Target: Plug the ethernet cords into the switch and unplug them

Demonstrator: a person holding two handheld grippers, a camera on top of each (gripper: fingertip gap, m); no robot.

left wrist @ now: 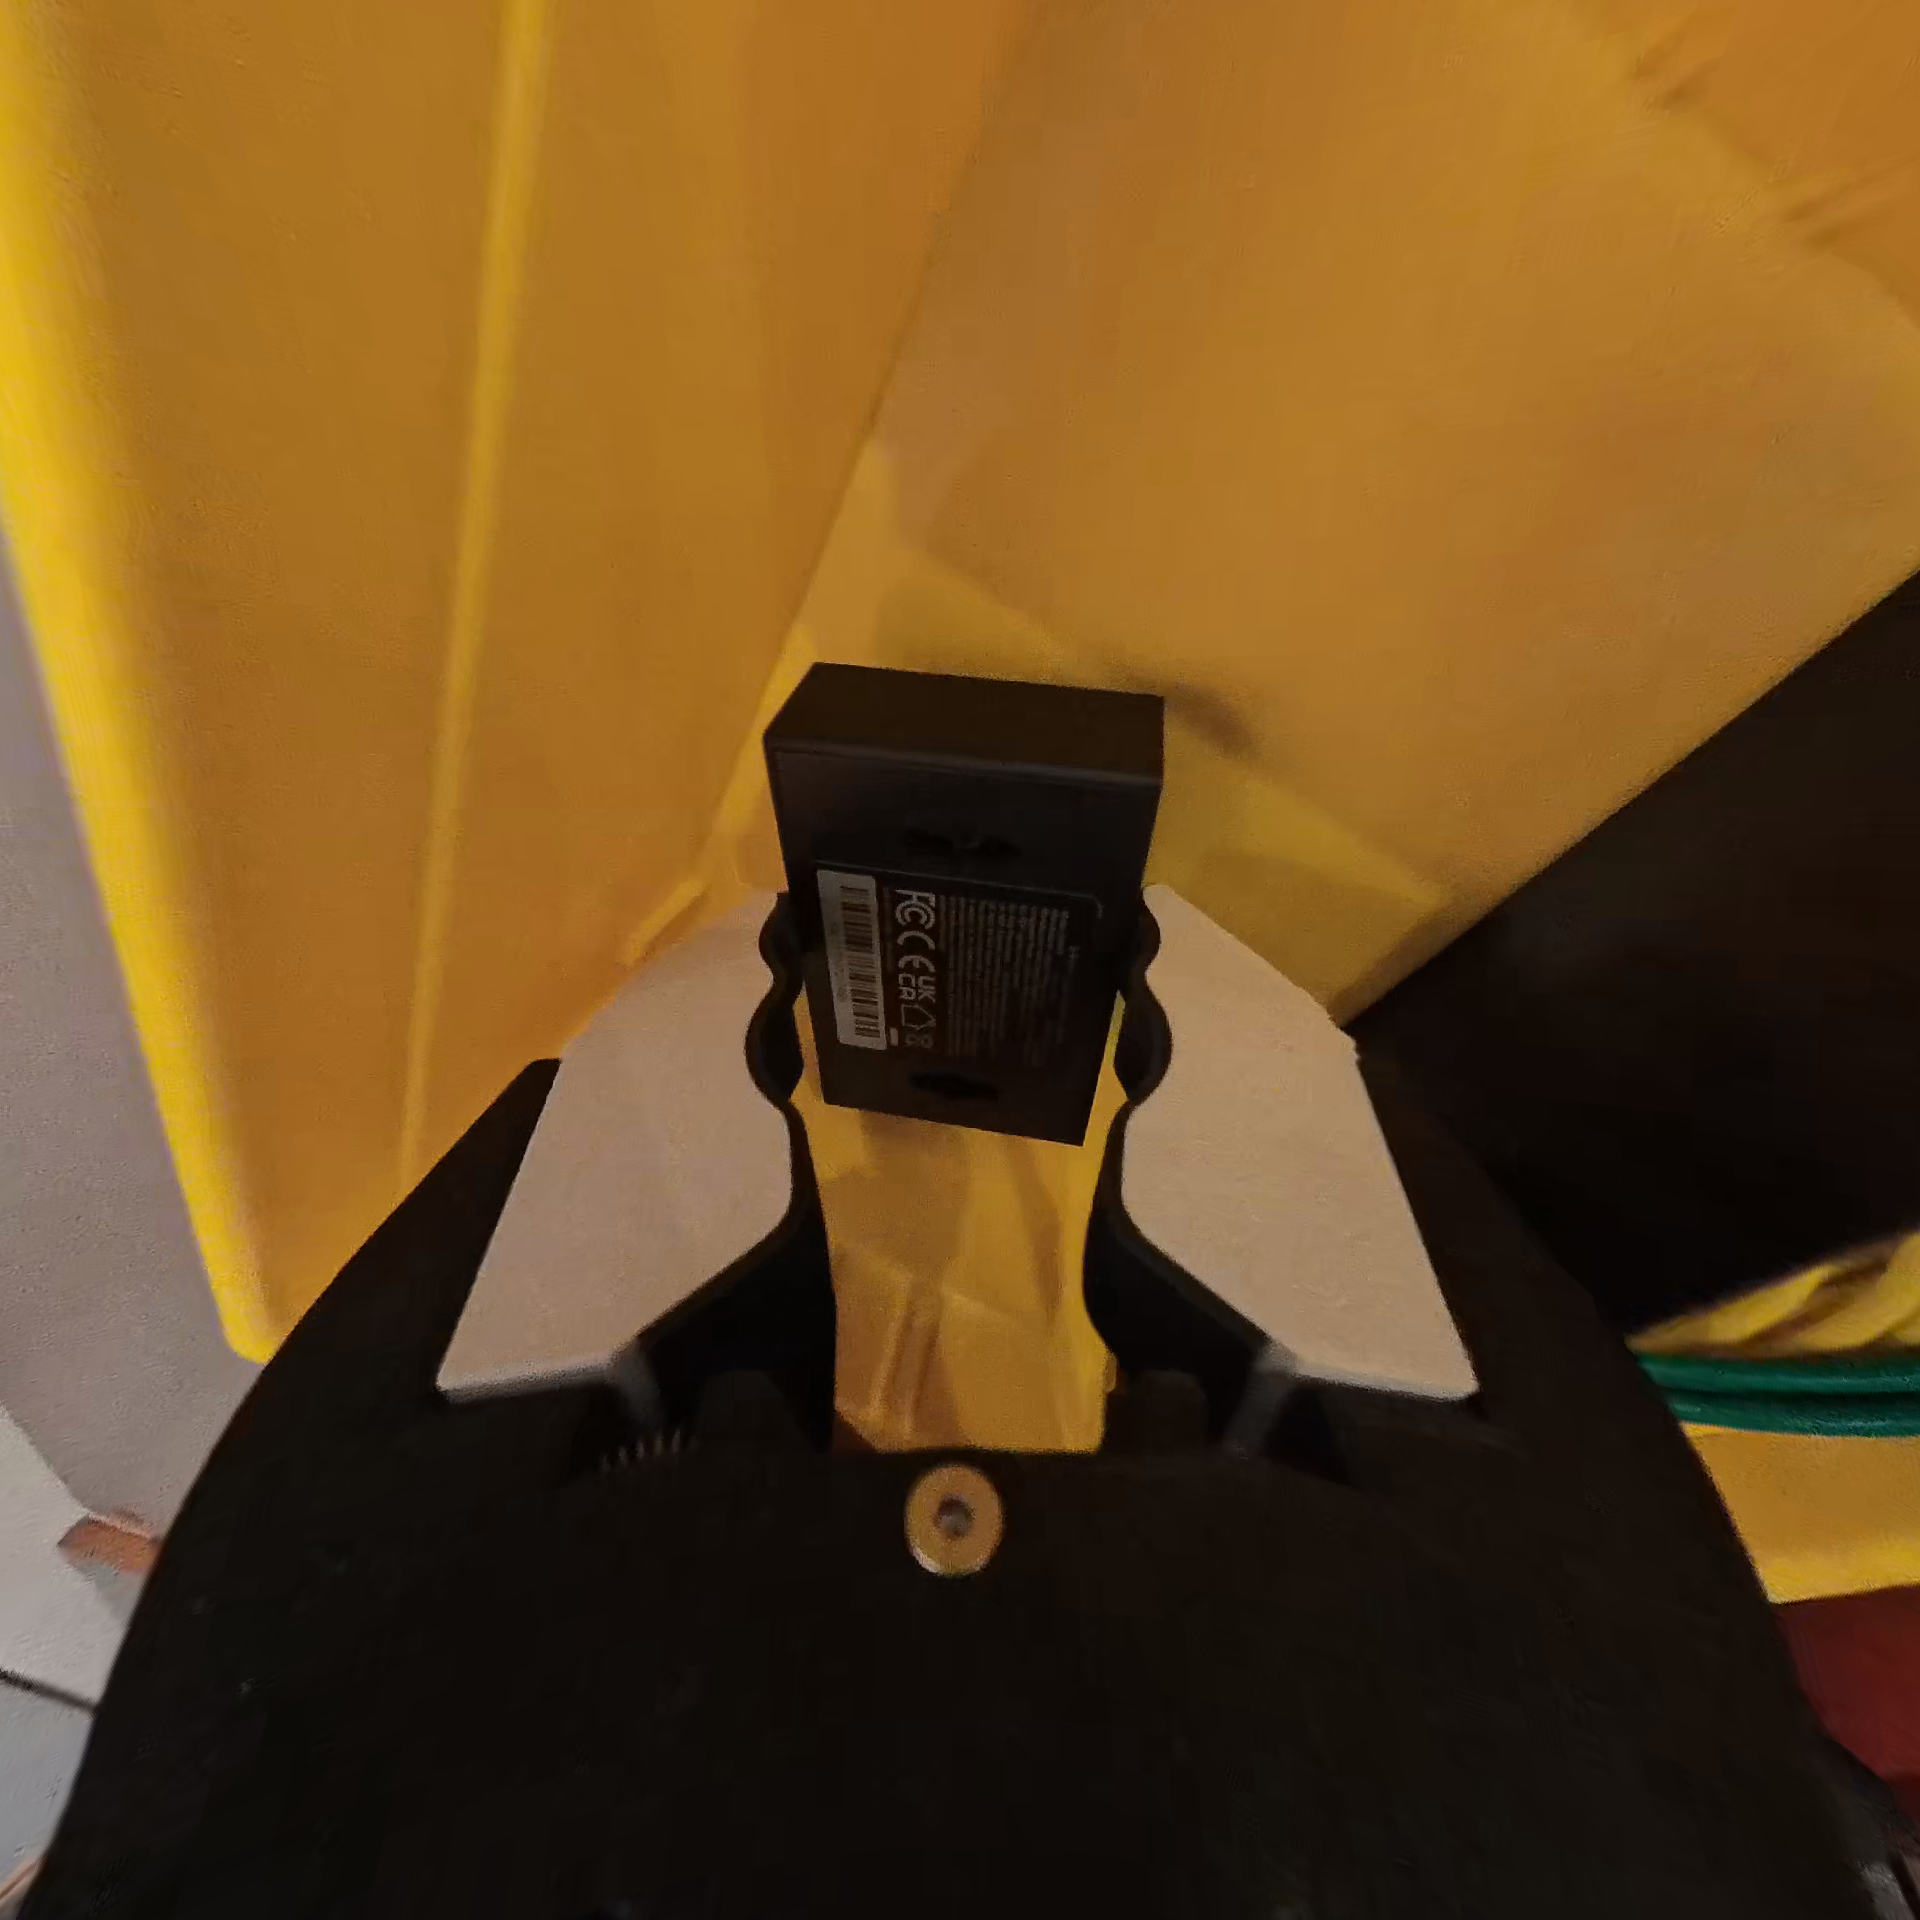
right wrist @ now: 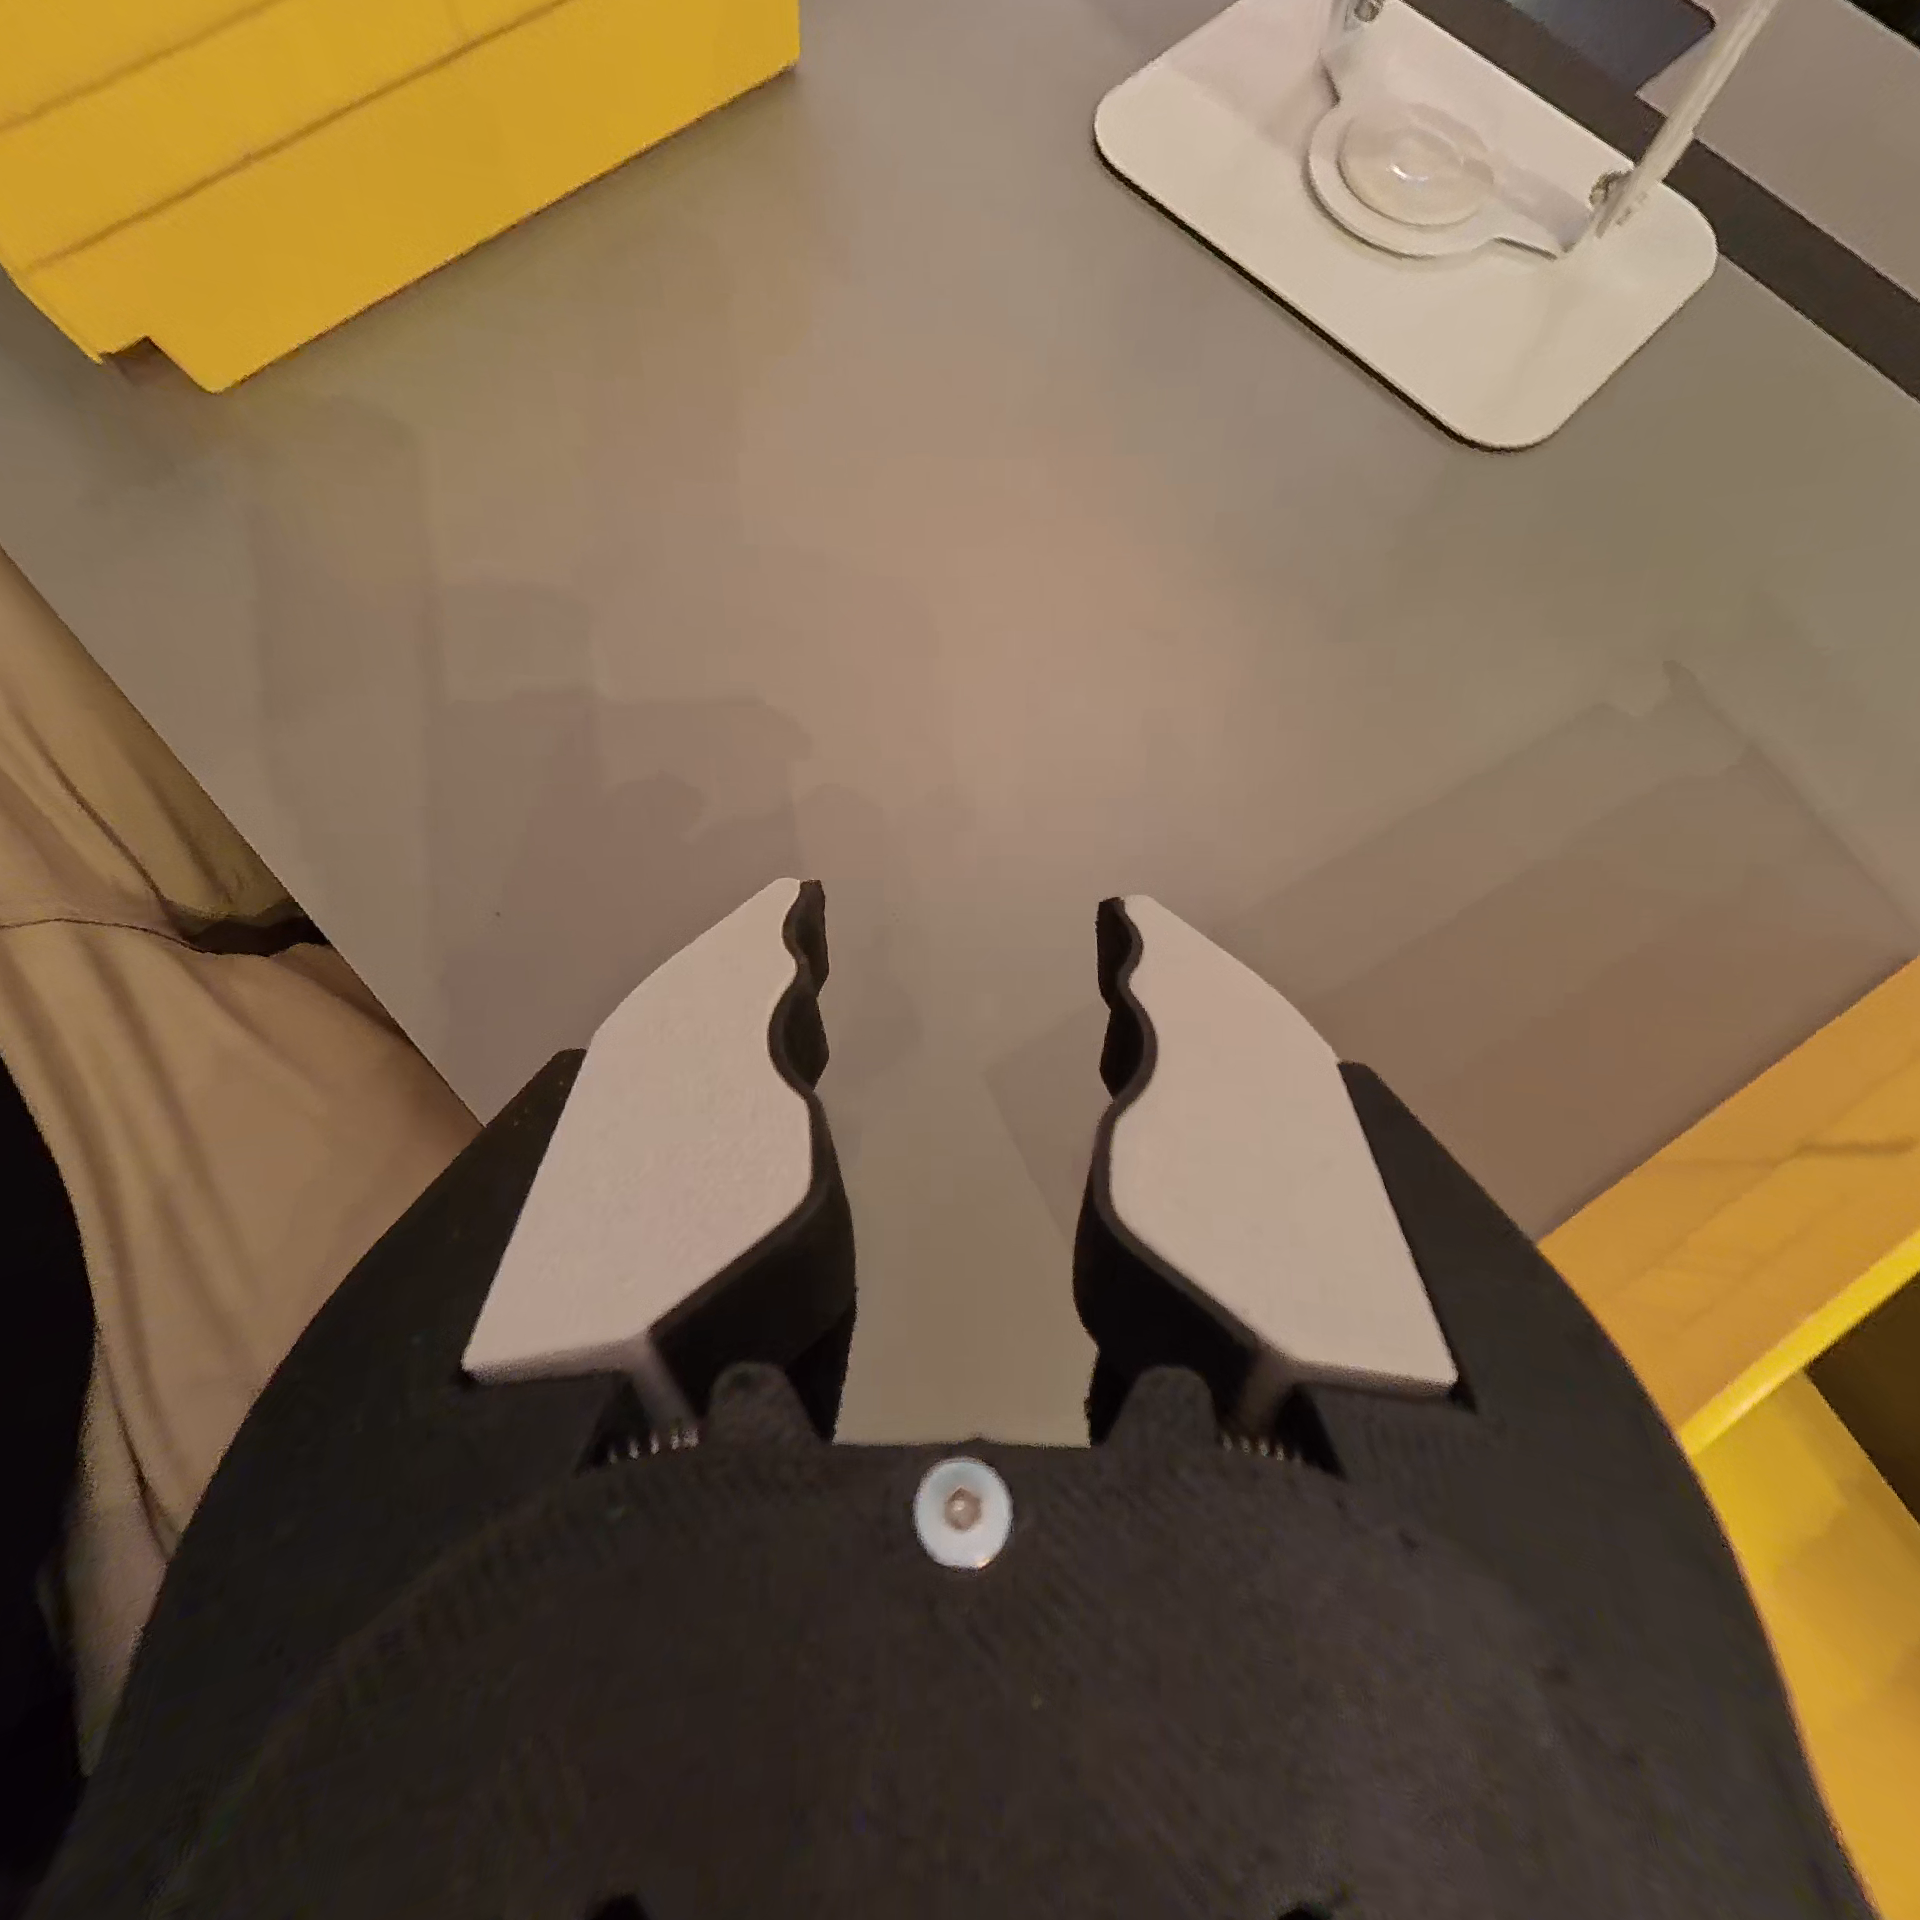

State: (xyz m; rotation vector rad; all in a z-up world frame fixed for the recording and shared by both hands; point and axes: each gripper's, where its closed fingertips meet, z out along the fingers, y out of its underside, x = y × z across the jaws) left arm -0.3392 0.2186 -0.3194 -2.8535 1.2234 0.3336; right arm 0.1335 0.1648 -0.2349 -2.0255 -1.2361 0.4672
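Observation:
My left gripper is shut on the black switch and holds it up in the air, its labelled underside toward the camera, against a yellow cloth. The switch's ports are hidden from view. Green ethernet cords lie at the right edge of the left wrist view, apart from the switch. My right gripper is open and empty, hovering over the grey table. No cord or switch shows in the right wrist view.
A yellow cloth fills the background of the left wrist view. On the table stand a yellow box at the far left and a white stand base at the far right. A yellow surface lies at the right edge. The grippers' ends are close to 50 cm from one another.

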